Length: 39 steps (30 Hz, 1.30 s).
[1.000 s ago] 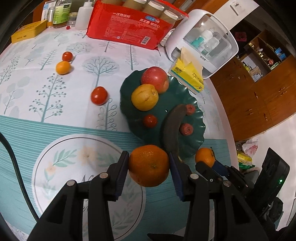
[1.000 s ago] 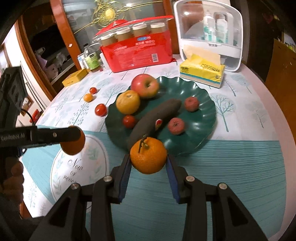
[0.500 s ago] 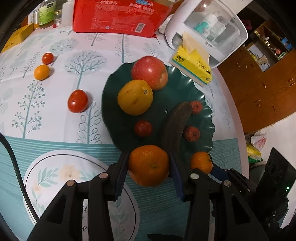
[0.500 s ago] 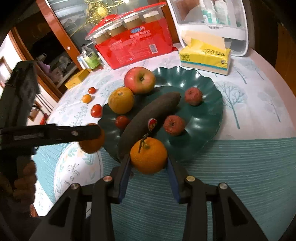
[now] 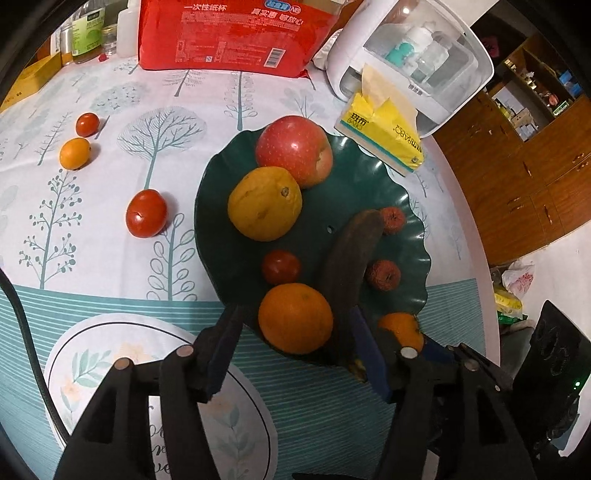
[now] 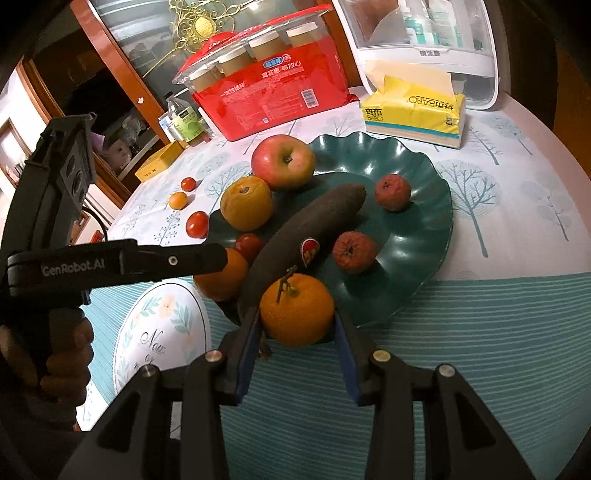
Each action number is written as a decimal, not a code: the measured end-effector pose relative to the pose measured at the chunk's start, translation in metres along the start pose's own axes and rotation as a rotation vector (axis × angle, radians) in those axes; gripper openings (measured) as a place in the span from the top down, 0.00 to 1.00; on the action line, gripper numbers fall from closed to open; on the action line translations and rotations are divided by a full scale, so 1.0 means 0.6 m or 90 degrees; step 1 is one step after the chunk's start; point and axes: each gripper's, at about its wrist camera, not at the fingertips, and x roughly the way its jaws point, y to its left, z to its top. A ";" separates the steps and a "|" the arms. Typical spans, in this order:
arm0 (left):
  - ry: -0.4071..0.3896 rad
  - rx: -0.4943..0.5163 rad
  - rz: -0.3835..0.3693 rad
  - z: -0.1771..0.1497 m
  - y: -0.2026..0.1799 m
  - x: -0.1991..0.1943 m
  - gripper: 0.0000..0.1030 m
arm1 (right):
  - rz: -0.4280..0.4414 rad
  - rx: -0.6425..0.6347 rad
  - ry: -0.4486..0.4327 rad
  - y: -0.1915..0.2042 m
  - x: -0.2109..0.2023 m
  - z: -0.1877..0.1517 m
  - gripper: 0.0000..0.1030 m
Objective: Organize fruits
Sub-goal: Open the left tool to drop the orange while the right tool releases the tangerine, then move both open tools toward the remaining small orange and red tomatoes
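A dark green scalloped plate [image 5: 362, 173] [image 6: 417, 229] holds an apple [image 5: 293, 149], a yellow orange [image 5: 264, 203], a dark banana [image 5: 351, 254], a small tomato and two wrinkled red fruits. A plain orange [image 5: 295, 317] [image 6: 221, 275] rests on the plate's near rim. My left gripper [image 5: 295, 354] straddles it with its jaws opening and a gap showing beside each pad. My right gripper [image 6: 297, 343] is shut on a stemmed orange [image 6: 297, 310] [image 5: 400, 326] at the near rim, beside the banana's end.
On the cloth left of the plate lie a tomato [image 5: 146, 213], a small orange fruit [image 5: 75, 153] and a smaller tomato [image 5: 87, 124]. Behind the plate stand a red cup pack [image 5: 229, 33], a yellow tissue box [image 5: 384, 133] and a white case [image 5: 417, 55]. The table edge curves at the right.
The left gripper came forward to the plate and its jaws spread off the plain orange, which now rests on the rim. The right gripper lowered the stemmed orange to the rim.
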 end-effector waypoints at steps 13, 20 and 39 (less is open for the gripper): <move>-0.047 -0.017 0.005 -0.033 0.025 -0.078 0.31 | -0.025 -0.013 -0.030 0.033 -0.039 -0.004 0.51; -0.050 -0.034 0.024 -0.071 0.062 -0.117 0.27 | -0.018 -0.001 -0.016 0.064 -0.046 -0.020 0.47; -0.008 0.046 0.123 -0.056 0.172 -0.219 0.18 | -0.001 0.075 0.055 0.172 0.011 -0.029 0.47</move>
